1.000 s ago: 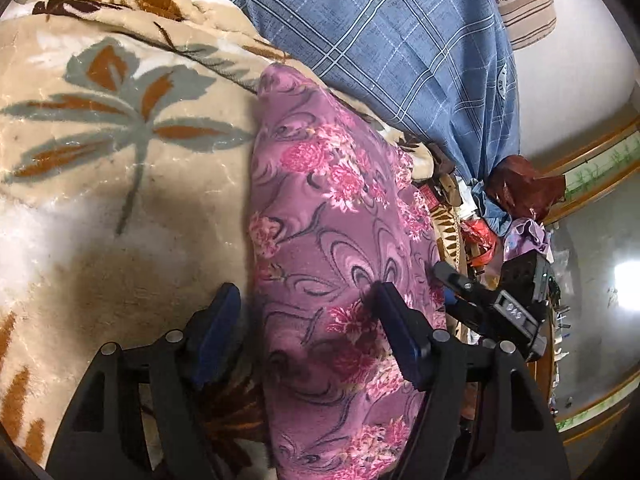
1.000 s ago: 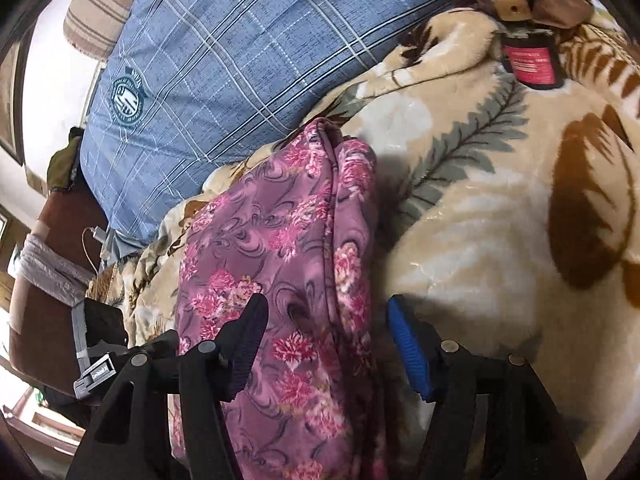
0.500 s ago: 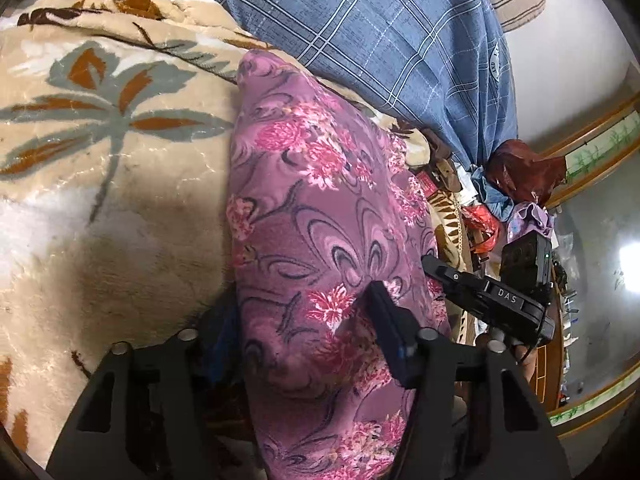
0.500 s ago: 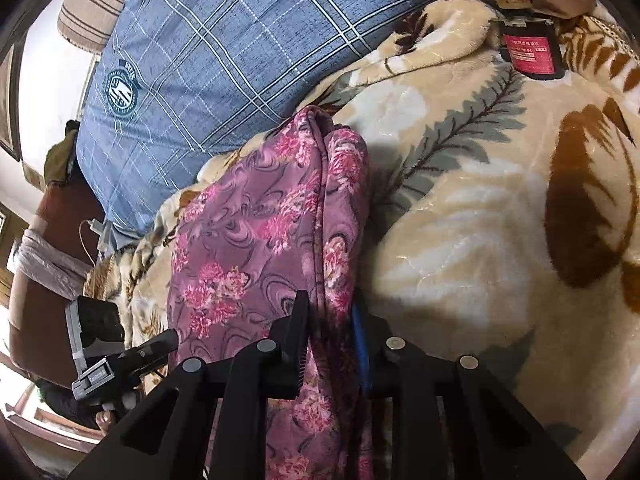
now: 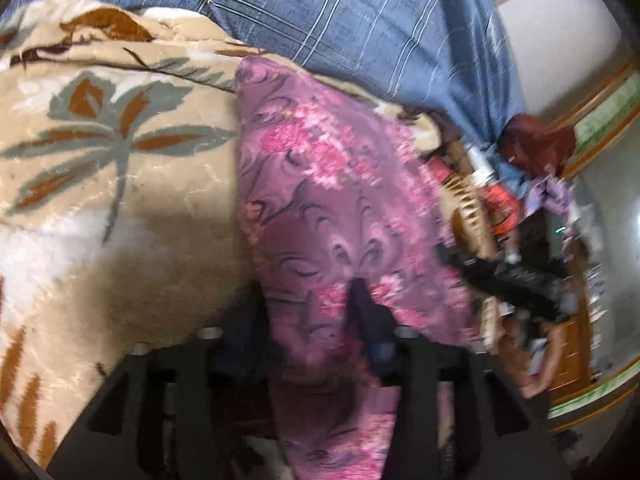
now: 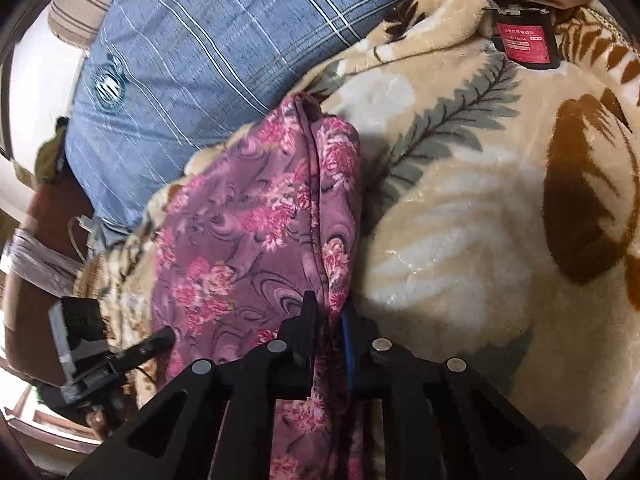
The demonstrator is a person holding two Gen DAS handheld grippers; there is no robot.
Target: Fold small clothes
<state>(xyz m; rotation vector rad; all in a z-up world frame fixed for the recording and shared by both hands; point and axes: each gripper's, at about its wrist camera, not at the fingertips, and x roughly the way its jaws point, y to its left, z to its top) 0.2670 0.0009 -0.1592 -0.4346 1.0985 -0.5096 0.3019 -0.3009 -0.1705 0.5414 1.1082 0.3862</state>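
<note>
Pink cloth stretches long and away from you, its near edge clenched in your right hand-held gripper and your left hand-held gripper.

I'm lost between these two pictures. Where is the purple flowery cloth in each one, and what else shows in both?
Left wrist view: the purple floral garment runs down the middle, its near end between the left gripper jaws.
Right wrist view: the garment lies left of centre, its right edge pinched in the right gripper.
Shared landmark: the blue plaid pillow just beyond the garment's far tip.
</note>
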